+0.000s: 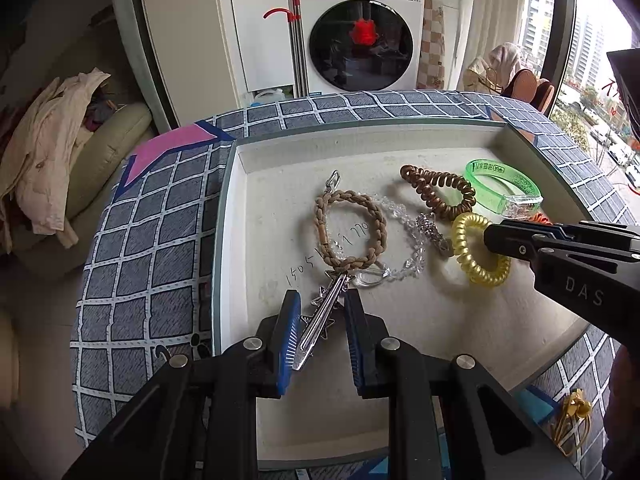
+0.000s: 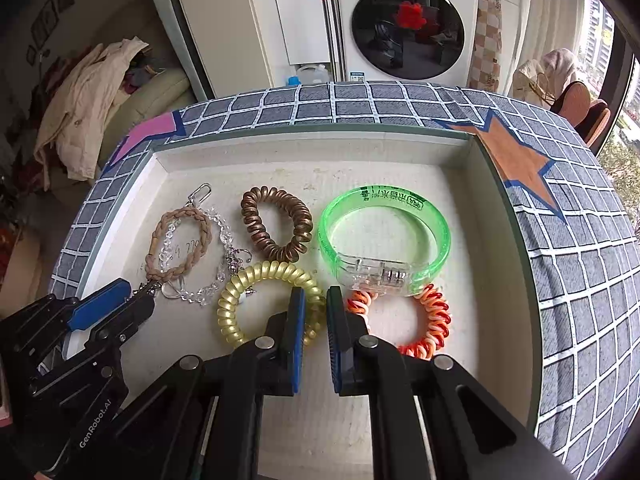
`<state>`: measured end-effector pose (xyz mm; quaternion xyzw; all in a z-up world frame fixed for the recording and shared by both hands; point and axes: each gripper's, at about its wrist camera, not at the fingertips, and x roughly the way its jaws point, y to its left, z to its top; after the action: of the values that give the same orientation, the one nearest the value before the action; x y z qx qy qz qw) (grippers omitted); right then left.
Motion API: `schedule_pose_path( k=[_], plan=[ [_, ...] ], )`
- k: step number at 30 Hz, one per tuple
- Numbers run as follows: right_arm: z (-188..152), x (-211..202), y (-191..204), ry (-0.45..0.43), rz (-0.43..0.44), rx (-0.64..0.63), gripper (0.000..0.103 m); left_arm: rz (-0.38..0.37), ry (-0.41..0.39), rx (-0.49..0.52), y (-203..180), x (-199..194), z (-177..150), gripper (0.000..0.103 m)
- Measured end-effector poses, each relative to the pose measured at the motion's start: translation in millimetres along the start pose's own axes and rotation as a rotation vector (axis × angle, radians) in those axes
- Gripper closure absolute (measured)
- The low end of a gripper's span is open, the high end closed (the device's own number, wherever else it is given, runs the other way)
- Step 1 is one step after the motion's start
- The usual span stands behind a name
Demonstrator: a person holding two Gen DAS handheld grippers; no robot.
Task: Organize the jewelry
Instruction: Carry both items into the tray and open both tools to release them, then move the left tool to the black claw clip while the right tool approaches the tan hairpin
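A shallow white tray holds the jewelry. My left gripper is open, its fingers on either side of a silver star hair clip. Beyond it lie a tan braided bracelet, a clear crystal bracelet, a brown coil tie, a yellow coil tie and a green bangle. My right gripper is open and empty, its left finger over the yellow coil's right side, an orange coil tie to its right. It also shows in the left wrist view.
The tray sits on a table with a blue grid cloth. A yellow band lies outside the tray at the near right. A washing machine and a sofa with clothes stand beyond the table.
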<state>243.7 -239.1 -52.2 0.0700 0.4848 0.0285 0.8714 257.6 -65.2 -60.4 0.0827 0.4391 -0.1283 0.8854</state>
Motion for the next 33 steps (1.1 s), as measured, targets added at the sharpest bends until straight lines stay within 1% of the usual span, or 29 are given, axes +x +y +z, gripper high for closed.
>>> schedule_pose_path(
  k=[2, 3, 4, 5, 6, 7, 14, 20, 22, 23, 24, 25, 27, 30, 33],
  plan=[
    [-0.1, -0.3, -0.7, 0.005, 0.009, 0.005, 0.090, 0.002, -0.003, 0.001, -0.8, -1.8, -1.0, 0.060],
    [-0.3, -0.7, -0.8, 0.007, 0.015, 0.008, 0.086, 0.001, -0.004, 0.000, -0.7, -2.8, -1.3, 0.060],
    [-0.5, -1.5, -1.4, 0.008, 0.020, 0.011, 0.076, 0.000, -0.006, -0.004, -0.7, -4.1, -1.8, 0.060],
    [-0.6, -2.6, -2.3, 0.007, 0.028, 0.016, 0.068, -0.002, -0.008, -0.011, 0.0, -5.6, -1.8, 0.060],
    [-0.9, -5.1, -3.1, 0.000, 0.037, 0.023, 0.055, -0.006, -0.011, -0.019, 0.8, -7.5, -2.1, 0.060],
    [-1.4, -8.8, -3.7, -0.013, 0.039, 0.029, 0.052, -0.009, -0.013, -0.025, 1.7, -8.8, -1.8, 0.060],
    [-3.3, -41.1, -4.4, -0.090, 0.061, 0.035, 0.051, -0.016, -0.026, -0.037, 3.6, -17.4, -2.2, 0.060],
    [-11.6, -65.1, -10.5, -0.128, 0.078, 0.057, 0.047, -0.022, -0.038, -0.036, 2.8, -24.9, -5.4, 0.060],
    [-14.3, -70.2, -12.9, -0.136, 0.082, 0.064, 0.043, -0.024, -0.041, -0.036, 2.9, -26.4, -5.4, 0.060],
    [-15.4, -72.1, -13.8, -0.137, 0.082, 0.067, 0.042, -0.024, -0.040, -0.038, 3.5, -26.9, -5.3, 0.045],
    [-15.9, -73.1, -14.7, -0.138, 0.081, 0.068, 0.041, -0.022, -0.041, -0.045, 4.0, -27.7, -5.2, 0.004],
    [-16.6, -73.5, -15.5, -0.137, 0.077, 0.070, 0.041, -0.048, -0.063, -0.056, 5.2, -31.1, -5.4, 0.000],
    [-16.9, -72.8, -17.3, -0.131, 0.074, 0.076, 0.041, -0.031, -0.085, -0.054, 3.0, -37.4, -4.4, 0.000],
    [-18.9, -73.8, -20.7, -0.129, 0.076, 0.083, 0.040, -0.026, -0.088, -0.032, -0.6, -41.5, -3.3, 0.000],
    [-21.3, -77.0, -22.0, -0.135, 0.084, 0.083, 0.033, -0.021, -0.090, -0.040, 0.5, -44.4, -4.7, 0.000]
  ],
)
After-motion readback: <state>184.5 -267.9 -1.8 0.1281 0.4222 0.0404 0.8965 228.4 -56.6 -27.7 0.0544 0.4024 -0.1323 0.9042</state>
